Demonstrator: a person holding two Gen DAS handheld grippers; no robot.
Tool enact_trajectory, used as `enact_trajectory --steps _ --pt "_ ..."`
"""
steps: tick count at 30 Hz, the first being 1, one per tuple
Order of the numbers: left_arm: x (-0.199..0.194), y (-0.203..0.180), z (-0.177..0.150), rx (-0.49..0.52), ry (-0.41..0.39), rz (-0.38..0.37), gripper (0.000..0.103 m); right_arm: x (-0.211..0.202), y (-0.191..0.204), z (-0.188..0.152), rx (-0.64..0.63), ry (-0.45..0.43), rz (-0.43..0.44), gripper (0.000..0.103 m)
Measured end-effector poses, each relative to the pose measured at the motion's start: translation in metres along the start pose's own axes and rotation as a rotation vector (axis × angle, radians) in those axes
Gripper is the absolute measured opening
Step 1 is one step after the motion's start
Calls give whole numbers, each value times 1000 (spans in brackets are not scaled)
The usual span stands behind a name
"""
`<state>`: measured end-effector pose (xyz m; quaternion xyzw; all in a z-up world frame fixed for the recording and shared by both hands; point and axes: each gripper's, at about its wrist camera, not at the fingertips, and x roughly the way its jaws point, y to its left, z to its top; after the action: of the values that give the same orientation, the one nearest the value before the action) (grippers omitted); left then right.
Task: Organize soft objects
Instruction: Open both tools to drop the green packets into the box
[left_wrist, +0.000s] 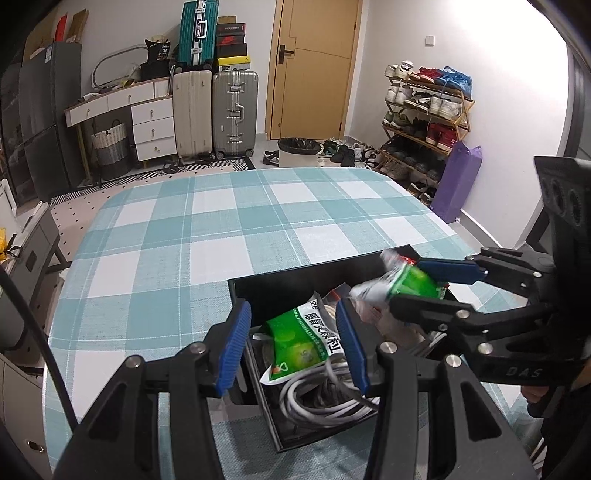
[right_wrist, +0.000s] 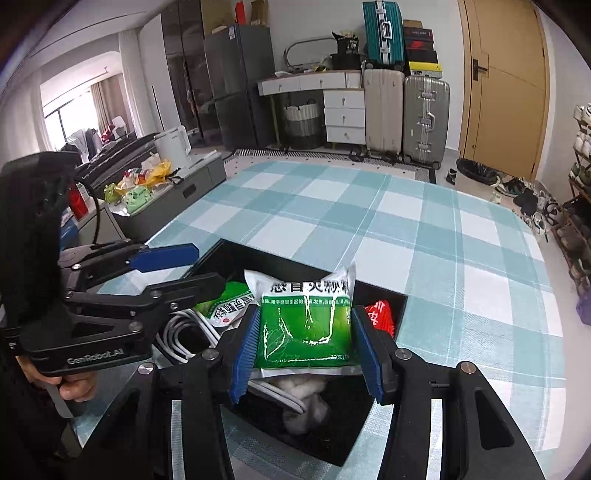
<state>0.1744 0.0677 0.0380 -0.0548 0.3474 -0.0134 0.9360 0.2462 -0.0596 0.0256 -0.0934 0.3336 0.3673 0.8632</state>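
A green packet hung over the black box, ready to go in.
The right gripper (right_wrist: 304, 345) pinched the green packet (right_wrist: 306, 325) above the black box (right_wrist: 400, 301) at the counter's (right_wrist: 424, 236) near edge; the left gripper (left_wrist: 293, 347) hovered spread, empty, above a second packet (left_wrist: 301, 341) and white cable (left_wrist: 321, 400) already inside.

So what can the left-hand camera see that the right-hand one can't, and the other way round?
Only the left wrist view shows the full shoe rack and the purple bag beside it.

Only the right wrist view shows the white kettle, the side counter with snack bags, and white fluffy stuffing in the black box.

Both show the checked tablecloth, the suitcases, the coiled white cable, a green medicine packet lying in the box, and the right gripper holding a second green packet over the box, with the left gripper open.
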Motion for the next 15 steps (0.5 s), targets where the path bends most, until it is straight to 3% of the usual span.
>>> enact_trajectory --steps 7,10,14,15 --pt "-2 2 -3 2 -5 -2 47 15 5 0 -12 36 -2 50" --pt "-4 2 -4 4 -8 1 47 14 7 2 -33 13 -10 53" --pt "-9 2 -7 11 -16 2 50 3 7 1 -51 -16 -45 74" --pt "-10 2 -7 13 -18 4 56 -1 6 0 -47 -27 -54 78"
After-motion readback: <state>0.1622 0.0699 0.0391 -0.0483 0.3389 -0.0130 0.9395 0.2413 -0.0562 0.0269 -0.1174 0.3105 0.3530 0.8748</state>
